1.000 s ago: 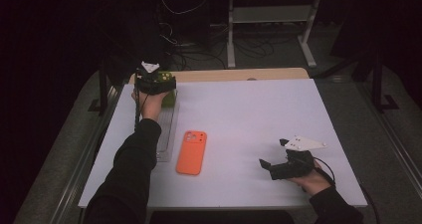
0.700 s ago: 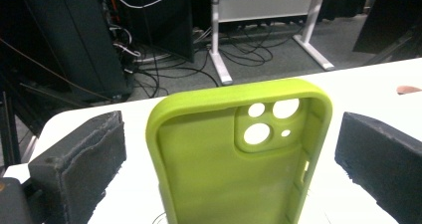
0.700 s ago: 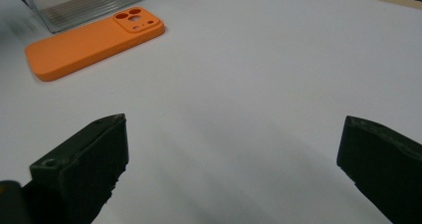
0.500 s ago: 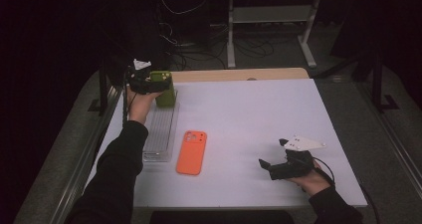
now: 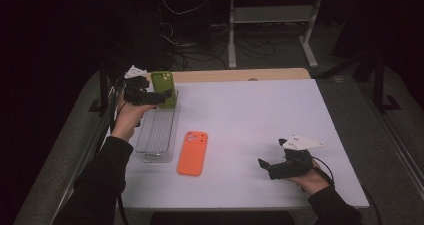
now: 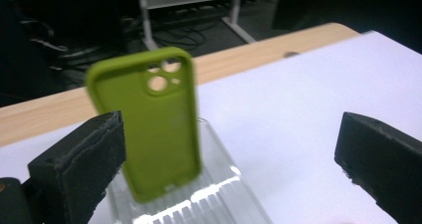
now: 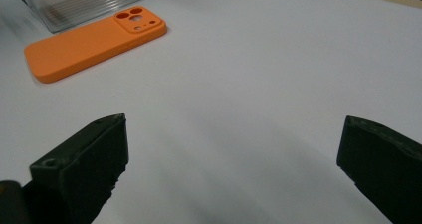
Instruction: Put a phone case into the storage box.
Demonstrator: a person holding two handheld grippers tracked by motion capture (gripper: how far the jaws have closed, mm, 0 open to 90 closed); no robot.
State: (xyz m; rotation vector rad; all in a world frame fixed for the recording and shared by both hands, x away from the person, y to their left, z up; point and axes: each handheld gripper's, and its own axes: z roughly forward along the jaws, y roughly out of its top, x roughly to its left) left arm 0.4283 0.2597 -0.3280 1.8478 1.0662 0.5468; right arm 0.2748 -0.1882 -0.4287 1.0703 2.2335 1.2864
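We see the left gripper (image 5: 150,96) beside a green phone case (image 5: 164,87) standing upright at the far end of a clear ribbed rack (image 5: 158,132). An orange phone case (image 5: 192,153) lies flat on the table (image 5: 250,120); the right gripper (image 5: 267,165) rests near right.

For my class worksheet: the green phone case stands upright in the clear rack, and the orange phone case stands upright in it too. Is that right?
Not quite. The green phone case does stand upright in the clear rack, but the orange phone case lies flat on the table beside the rack, as the high view shows.
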